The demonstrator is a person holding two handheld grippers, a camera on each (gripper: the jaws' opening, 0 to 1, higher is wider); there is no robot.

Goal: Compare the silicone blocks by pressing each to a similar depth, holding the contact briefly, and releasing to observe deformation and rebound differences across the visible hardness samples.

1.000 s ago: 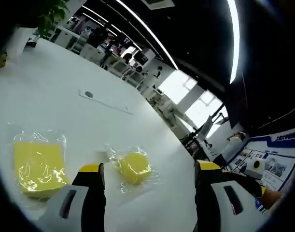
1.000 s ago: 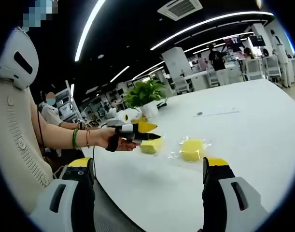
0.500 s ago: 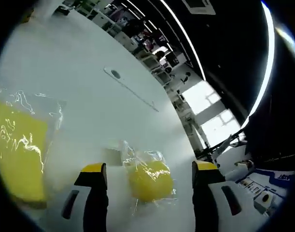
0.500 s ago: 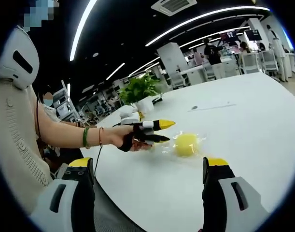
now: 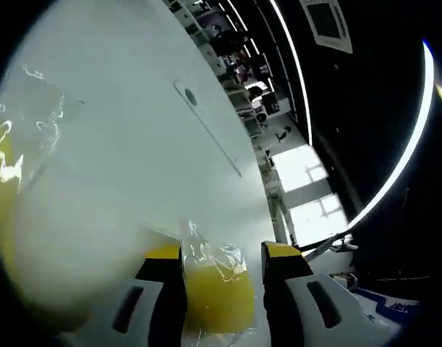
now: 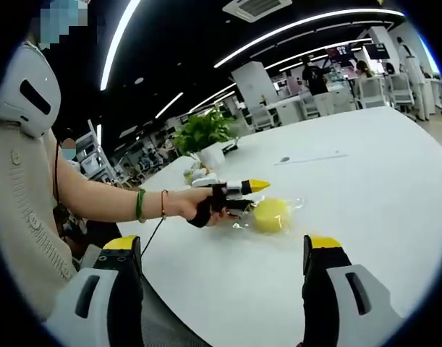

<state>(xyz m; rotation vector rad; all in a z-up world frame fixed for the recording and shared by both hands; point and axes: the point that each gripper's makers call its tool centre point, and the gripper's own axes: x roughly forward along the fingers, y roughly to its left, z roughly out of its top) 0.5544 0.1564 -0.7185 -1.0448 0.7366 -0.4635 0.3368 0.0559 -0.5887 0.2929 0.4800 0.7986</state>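
Now the left gripper [image 5: 219, 271] has its two yellow-tipped jaws closed on the round yellow silicone block [image 5: 219, 300], which sits in a clear plastic wrapper [image 5: 206, 249] on the white table [image 5: 134, 152]. Both jaws touch the sides of the block, and the wrapper sticks up between them. At the left edge of the left gripper view lies a second yellow block [image 5: 0, 195], also in clear wrapping, blurred and cut by the edge.

In the right gripper view, the person's hand [image 6: 199, 206] holds the left gripper against the round block near the middle of the table. The right gripper [image 6: 221, 271] hangs well apart from the block, with its jaws spread wide and nothing between them. A potted green plant [image 6: 202, 130] stands on the far side of the table.
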